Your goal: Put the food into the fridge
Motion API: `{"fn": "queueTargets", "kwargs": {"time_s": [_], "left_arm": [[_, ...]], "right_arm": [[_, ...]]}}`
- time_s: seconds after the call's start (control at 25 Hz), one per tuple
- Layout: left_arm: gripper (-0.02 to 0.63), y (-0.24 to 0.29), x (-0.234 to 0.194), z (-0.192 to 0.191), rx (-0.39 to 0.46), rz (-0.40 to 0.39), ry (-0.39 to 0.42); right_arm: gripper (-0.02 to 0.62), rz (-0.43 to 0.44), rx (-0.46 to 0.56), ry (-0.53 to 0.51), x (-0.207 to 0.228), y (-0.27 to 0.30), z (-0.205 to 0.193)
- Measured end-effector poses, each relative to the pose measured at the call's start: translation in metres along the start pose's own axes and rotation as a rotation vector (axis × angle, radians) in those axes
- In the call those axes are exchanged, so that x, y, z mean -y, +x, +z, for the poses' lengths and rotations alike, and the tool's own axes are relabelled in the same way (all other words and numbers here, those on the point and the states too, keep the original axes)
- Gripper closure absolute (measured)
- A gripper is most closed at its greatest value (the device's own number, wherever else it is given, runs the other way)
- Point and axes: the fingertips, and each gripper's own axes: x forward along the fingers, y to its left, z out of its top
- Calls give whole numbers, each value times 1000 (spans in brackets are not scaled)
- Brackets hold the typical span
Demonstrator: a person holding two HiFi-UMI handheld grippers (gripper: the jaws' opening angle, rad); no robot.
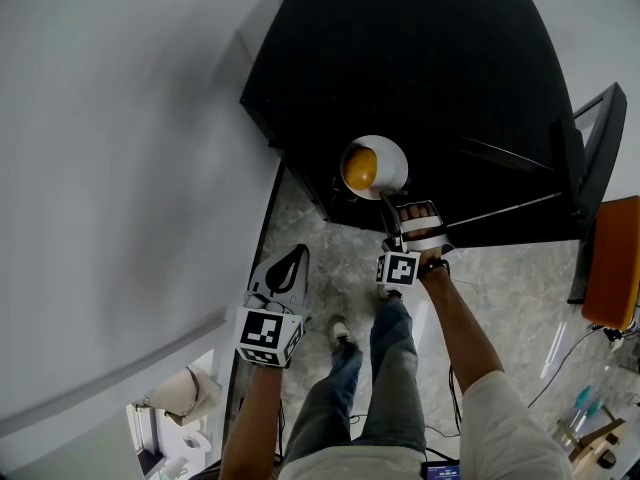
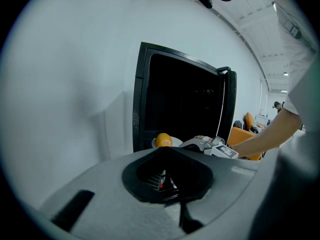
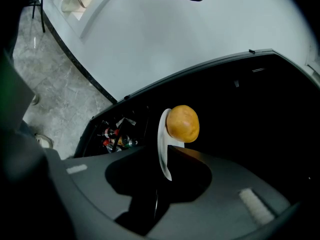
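A white plate (image 1: 392,164) carries a round orange-yellow food item (image 1: 359,168) at the front of the open black fridge (image 1: 420,58). In the right gripper view the food (image 3: 183,123) sits on the plate (image 3: 163,144), whose rim reaches in between the jaws. My right gripper (image 1: 388,210) (image 3: 167,160) stands open around that rim; I cannot tell what the plate rests on inside the dark fridge. My left gripper (image 1: 298,254) (image 2: 167,178) hangs lower left near the wall, shut and holding nothing. From the left gripper view the food (image 2: 163,140) shows at the fridge opening.
The fridge door (image 1: 597,173) stands open at the right. Several bottles and cans (image 3: 114,135) lie in a dark compartment low in the fridge. A white wall (image 1: 120,168) runs along the left. An orange chair (image 1: 613,263) stands right, on the marble floor (image 1: 520,288).
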Motion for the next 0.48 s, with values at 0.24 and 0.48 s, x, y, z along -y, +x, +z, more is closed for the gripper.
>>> {"fn": "queueTargets", "kwargs": {"time_s": [0.24, 0.48], "left_arm": [[601, -2, 3, 0, 1, -6, 1], [601, -1, 5, -3, -6, -9, 0]], "right_arm": [[491, -5, 18, -32, 6, -4, 7], [570, 13, 30, -80, 2, -2, 11]]}}
